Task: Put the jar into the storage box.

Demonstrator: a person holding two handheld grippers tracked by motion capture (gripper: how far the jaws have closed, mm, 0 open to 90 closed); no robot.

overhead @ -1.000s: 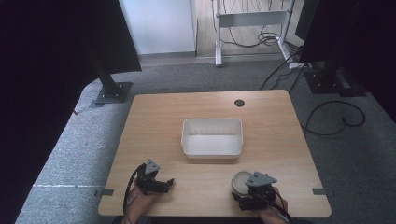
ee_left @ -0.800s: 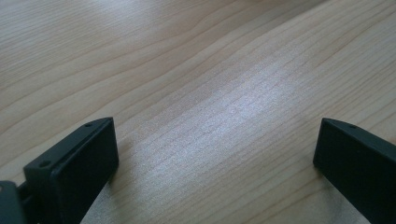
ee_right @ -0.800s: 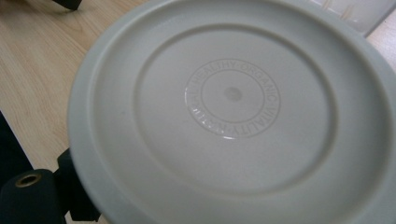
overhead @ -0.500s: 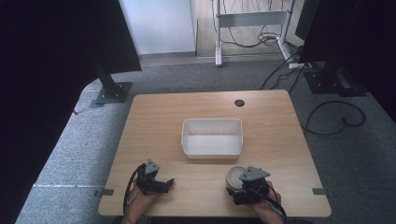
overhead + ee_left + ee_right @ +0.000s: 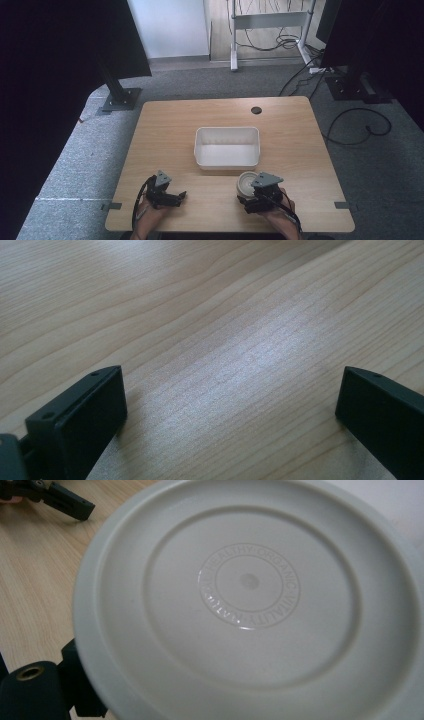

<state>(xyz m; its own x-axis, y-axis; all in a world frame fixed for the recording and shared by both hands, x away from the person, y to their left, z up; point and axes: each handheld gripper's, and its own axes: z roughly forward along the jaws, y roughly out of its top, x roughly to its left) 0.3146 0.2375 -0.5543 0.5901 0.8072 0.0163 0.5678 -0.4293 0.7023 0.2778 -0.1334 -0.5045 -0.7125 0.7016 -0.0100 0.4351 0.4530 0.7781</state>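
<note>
lid: round off-white plastic lid with an embossed ring of lettering, at the near right of the worktop, just short of the tub's near wall; tipped up, flat face to the right gripper view
change: shifted left and away from the near edge versus half a second back and a second back, along with the right hand; now closer to the tub
right tongs: right tongs closed on the lid's rim, judging by the black jaw tucked under its lower-left edge in the right gripper view; second jaw hidden behind the lid
meaning: lid picked up and under carry; probably headed for the tub, release not yet due
left tongs: left tongs spread wide, nothing between the jaws, parked over bare wood at the near left; same spot as before; glimpsed far off in the right gripper view
tub: white rectangular plastic tub, mid-worktop, apparently empty
worktop: light wooden worktop, otherwise bare apart from a small dark hole near the far edge
risk: thin rim grip, possible slip or swing during the lift over the tub wall
</note>
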